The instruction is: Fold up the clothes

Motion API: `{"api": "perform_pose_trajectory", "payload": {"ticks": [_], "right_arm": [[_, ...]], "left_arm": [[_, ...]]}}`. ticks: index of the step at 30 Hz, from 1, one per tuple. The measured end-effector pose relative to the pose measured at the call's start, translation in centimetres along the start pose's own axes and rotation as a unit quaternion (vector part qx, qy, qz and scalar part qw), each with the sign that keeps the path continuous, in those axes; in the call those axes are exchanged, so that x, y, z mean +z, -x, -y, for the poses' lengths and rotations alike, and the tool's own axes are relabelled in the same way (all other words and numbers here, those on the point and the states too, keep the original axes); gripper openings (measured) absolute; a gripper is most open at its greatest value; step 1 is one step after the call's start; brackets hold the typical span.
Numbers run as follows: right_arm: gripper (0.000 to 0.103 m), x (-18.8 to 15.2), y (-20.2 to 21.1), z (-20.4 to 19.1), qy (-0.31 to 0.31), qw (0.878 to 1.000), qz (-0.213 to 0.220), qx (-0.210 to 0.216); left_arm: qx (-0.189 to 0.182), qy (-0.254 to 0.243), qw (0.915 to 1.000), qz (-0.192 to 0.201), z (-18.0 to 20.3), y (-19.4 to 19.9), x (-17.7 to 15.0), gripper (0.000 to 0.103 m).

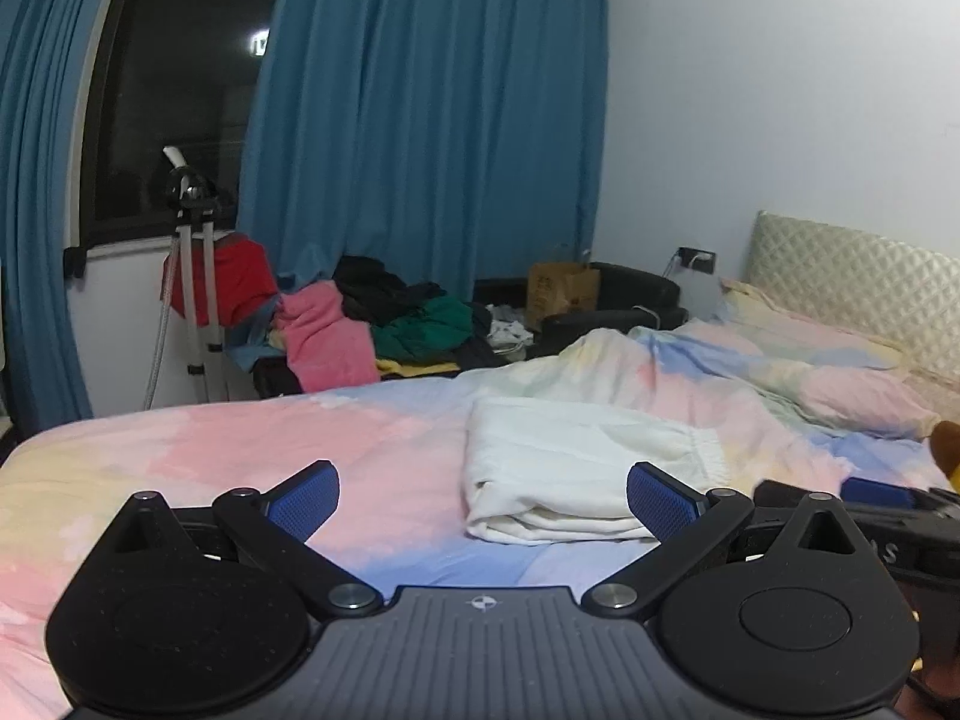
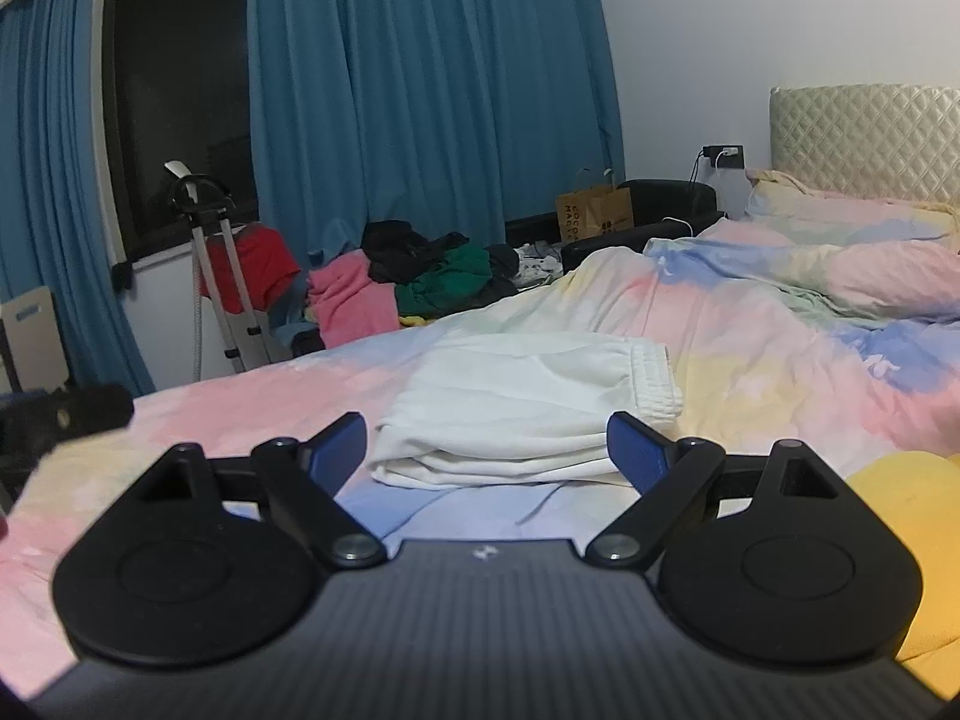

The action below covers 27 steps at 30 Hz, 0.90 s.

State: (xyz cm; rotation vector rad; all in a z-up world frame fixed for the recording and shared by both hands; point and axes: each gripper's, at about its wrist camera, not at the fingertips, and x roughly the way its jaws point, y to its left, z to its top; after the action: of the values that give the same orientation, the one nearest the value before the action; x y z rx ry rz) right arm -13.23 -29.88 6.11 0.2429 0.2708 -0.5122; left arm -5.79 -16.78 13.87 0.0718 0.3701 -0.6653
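Observation:
A white garment with an elastic waistband (image 1: 570,468) lies folded in layers on the pastel bedsheet (image 1: 300,438). It also shows in the right wrist view (image 2: 528,408). My left gripper (image 1: 483,501) is open and empty, just short of the garment's near left edge. My right gripper (image 2: 486,450) is open and empty, its blue pads on either side of the garment's near edge, not touching it. The right gripper's body shows at the right edge of the left wrist view (image 1: 888,510).
A pile of unfolded clothes (image 1: 384,318) in pink, black and green lies beyond the bed's far edge, beside a garment steamer (image 1: 192,276) with a red garment. A crumpled pastel duvet (image 2: 750,312) and pillows lie right. A yellow cloth (image 2: 906,540) lies near right. Blue curtains hang behind.

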Motion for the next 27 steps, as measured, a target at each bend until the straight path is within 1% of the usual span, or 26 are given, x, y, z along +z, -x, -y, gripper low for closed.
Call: {"api": "perform_pose_trajectory", "payload": {"ticks": [5, 13, 17, 22, 25, 27], "right_arm": [[0.089, -1.3, -0.6, -0.4, 0.016, 1.0, 0.0, -0.015], [0.089, -2.0, -1.2, -0.9, 0.021, 0.999, -0.016, -0.044], [0.089, -2.1, -1.2, -0.8, 0.016, 0.999, -0.018, -0.047], [0.089, -2.2, -1.1, -1.4, 0.034, 0.998, -0.014, -0.051], [0.089, -2.1, -1.2, -1.4, 0.038, 0.998, -0.015, -0.051], [0.089, -2.1, -1.2, -1.3, 0.036, 0.998, -0.015, -0.051]], "left_arm": [[-0.002, 0.0, 1.0, -0.007, -0.7, -1.4, -0.7, 0.103], [-0.002, -0.015, 0.9998, -0.013, -0.4, -2.5, -1.7, 0.103], [0.0, -0.025, 0.9996, -0.011, 0.1, -2.8, -2.1, 0.103], [0.003, -0.037, 0.9992, -0.015, 1.0, -2.9, -2.6, 0.103], [0.004, -0.038, 0.9991, -0.019, 1.2, -3.1, -2.9, 0.103], [0.011, -0.035, 0.9992, -0.017, 1.2, -3.2, -2.9, 0.103]]}}
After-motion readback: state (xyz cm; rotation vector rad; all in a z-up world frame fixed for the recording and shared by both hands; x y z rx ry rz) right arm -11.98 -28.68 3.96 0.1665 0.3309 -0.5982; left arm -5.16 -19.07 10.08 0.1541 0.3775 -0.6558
